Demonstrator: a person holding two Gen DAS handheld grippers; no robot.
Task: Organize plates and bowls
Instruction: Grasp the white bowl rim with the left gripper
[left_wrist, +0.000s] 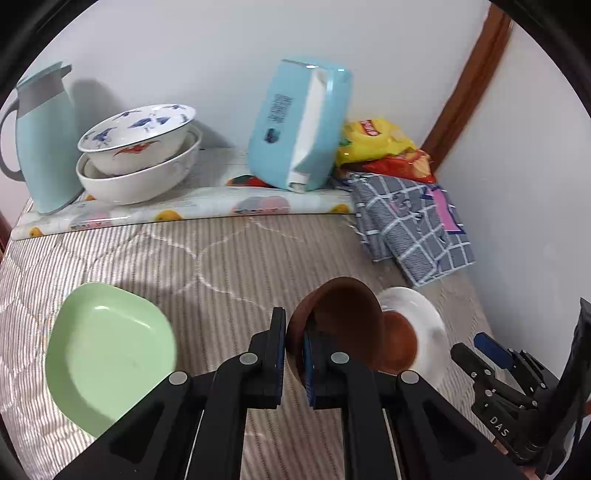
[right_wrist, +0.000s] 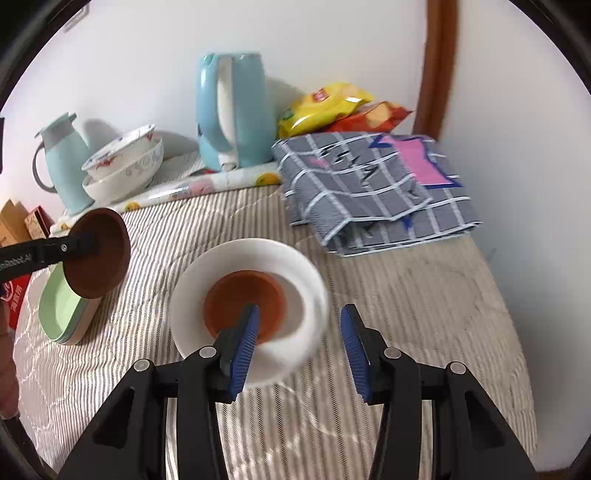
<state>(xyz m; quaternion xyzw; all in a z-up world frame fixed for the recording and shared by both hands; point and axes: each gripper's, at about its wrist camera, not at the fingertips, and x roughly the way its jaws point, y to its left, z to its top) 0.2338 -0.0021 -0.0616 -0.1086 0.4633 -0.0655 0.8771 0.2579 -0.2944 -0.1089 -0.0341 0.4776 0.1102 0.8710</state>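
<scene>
My left gripper (left_wrist: 294, 343) is shut on the rim of a dark brown bowl (left_wrist: 343, 314) and holds it tilted above the striped bed cover; it also shows in the right wrist view (right_wrist: 98, 254). A white bowl (right_wrist: 295, 273) with a smaller brown bowl (right_wrist: 245, 306) inside sits on the cover; the left wrist view shows it (left_wrist: 424, 332) to the right. My right gripper (right_wrist: 299, 343) is open, its left finger over the white bowl's near rim. Green plates (left_wrist: 110, 354) lie stacked at the left.
At the back stand a light blue jug (left_wrist: 44, 144), two stacked patterned bowls (left_wrist: 140, 158), a blue kettle (left_wrist: 299, 125), snack bags (left_wrist: 380, 144) and a folded checked cloth (right_wrist: 373, 188). A wall runs along the right.
</scene>
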